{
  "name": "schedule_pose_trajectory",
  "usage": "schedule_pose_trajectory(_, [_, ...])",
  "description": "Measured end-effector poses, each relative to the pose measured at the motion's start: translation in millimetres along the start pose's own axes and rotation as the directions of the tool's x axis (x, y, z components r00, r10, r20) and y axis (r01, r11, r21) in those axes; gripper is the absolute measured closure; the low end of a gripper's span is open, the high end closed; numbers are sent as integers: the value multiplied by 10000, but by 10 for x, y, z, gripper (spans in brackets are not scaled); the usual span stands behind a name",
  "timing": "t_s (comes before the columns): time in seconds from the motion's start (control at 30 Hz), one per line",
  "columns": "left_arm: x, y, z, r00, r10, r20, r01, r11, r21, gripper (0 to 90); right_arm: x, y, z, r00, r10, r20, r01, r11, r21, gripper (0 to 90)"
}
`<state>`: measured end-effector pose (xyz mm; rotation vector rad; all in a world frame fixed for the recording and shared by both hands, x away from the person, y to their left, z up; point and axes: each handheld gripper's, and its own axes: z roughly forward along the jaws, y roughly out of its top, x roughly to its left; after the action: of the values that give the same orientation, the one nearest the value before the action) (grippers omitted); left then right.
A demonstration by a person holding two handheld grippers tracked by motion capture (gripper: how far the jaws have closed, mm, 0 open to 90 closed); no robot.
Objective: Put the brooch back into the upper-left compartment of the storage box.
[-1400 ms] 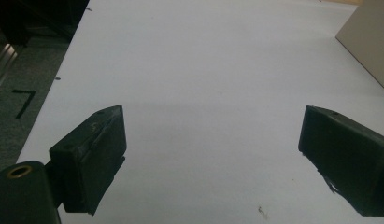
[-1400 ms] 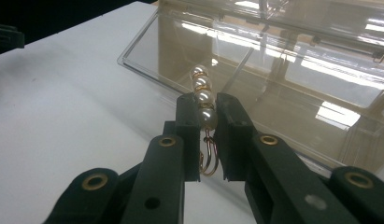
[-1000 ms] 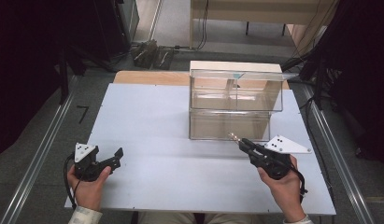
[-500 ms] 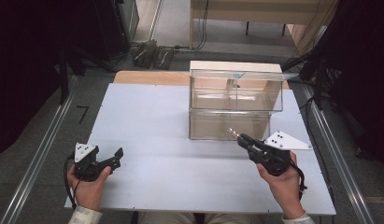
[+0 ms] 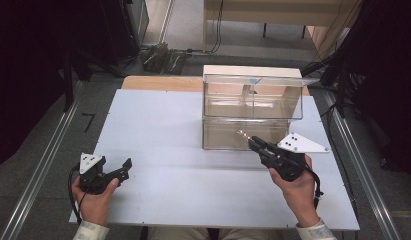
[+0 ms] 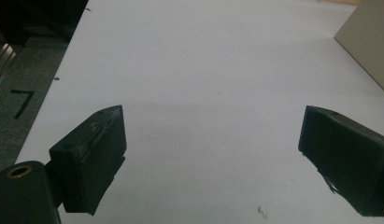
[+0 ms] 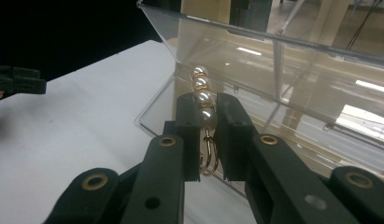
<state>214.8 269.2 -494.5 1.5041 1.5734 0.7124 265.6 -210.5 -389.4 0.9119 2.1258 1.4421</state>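
Two black two-jaw grippers are held over a pale white rectangular surface (image 5: 193, 150). At the right side of the high view, the right gripper (image 5: 250, 141) points toward a clear plastic two-tier box (image 5: 253, 100) standing on the far half of the surface. Its jaws are clamped on a short string of pearl-coloured beads with gold spacers and a gold hook (image 7: 203, 100). In the right gripper view the lowest beads sit pinched between the two pads, the upper beads stick out past the fingertips, and the hook hangs down between the jaws. The beads' free end lies just in front of the box's lower front wall; whether it touches the plastic cannot be told.

At the near left corner of the surface, the left gripper (image 5: 124, 168) rests in the person's left hand (image 5: 93, 200), well apart from the box. In the left gripper view its jaws stand wide, with bare surface between them.
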Motion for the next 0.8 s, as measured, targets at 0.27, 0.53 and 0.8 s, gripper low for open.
schedule_pose_trajectory(0.27, [-1,2,2,10000,-5,8,5,10000,12,82,17,111,50,10000,-1,-95,-1,9997,-243,781])
schedule_pose_trajectory(0.53, [1,1,3,10000,-18,-2,18,10000,8,82,8,215,73,9999,12,-119,-18,9990,-443,781])
schedule_pose_trajectory(0.8, [2,1,2,10000,-4,5,4,10000,10,82,-7,299,114,10000,18,-86,-22,9984,-557,781])
